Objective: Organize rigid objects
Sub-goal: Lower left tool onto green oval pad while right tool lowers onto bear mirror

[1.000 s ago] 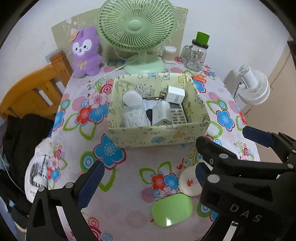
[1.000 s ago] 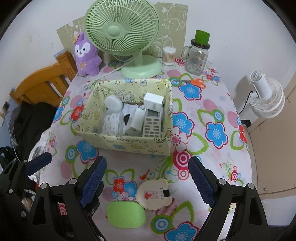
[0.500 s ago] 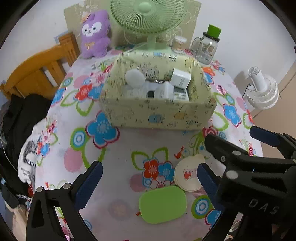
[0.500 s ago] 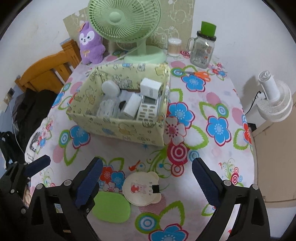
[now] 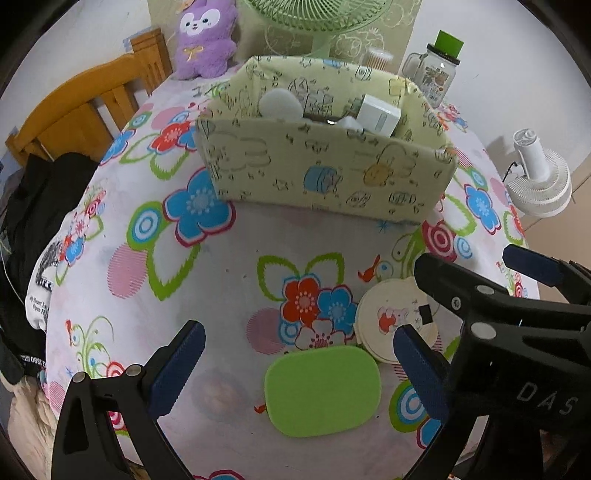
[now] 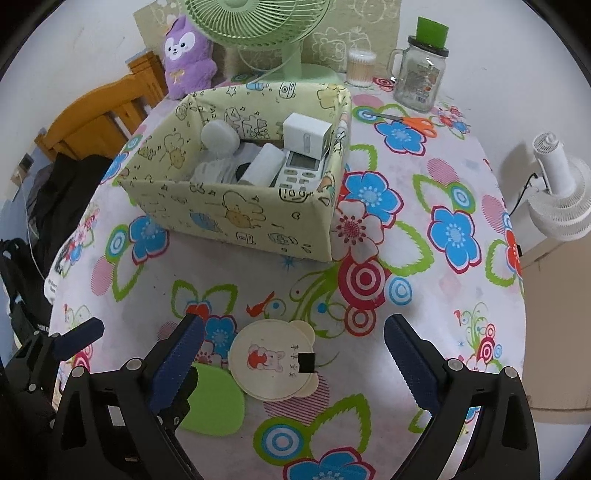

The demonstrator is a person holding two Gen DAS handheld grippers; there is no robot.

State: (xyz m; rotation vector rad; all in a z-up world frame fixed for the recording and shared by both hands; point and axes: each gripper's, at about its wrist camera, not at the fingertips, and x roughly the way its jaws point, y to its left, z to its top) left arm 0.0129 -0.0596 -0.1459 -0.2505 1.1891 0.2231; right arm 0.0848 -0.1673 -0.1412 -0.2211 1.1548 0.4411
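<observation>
Left wrist view, my left gripper (image 5: 295, 363) spread wide over the flat lime-green rounded-rectangle pad (image 5: 322, 391), my right gripper (image 6: 293, 350) wide around the cream bear-shaped round mirror (image 6: 273, 360), yellow-green printed fabric box (image 6: 236, 218) beyond.

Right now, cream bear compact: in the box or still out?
Out. The cream bear compact lies flat on the tablecloth, in front of the yellow box, beside the green case. Neither gripper holds it.

Purple plush toy (image 6: 187, 59) beside green fan (image 6: 258, 22); glass jar (image 6: 419, 75) nearby.
</observation>
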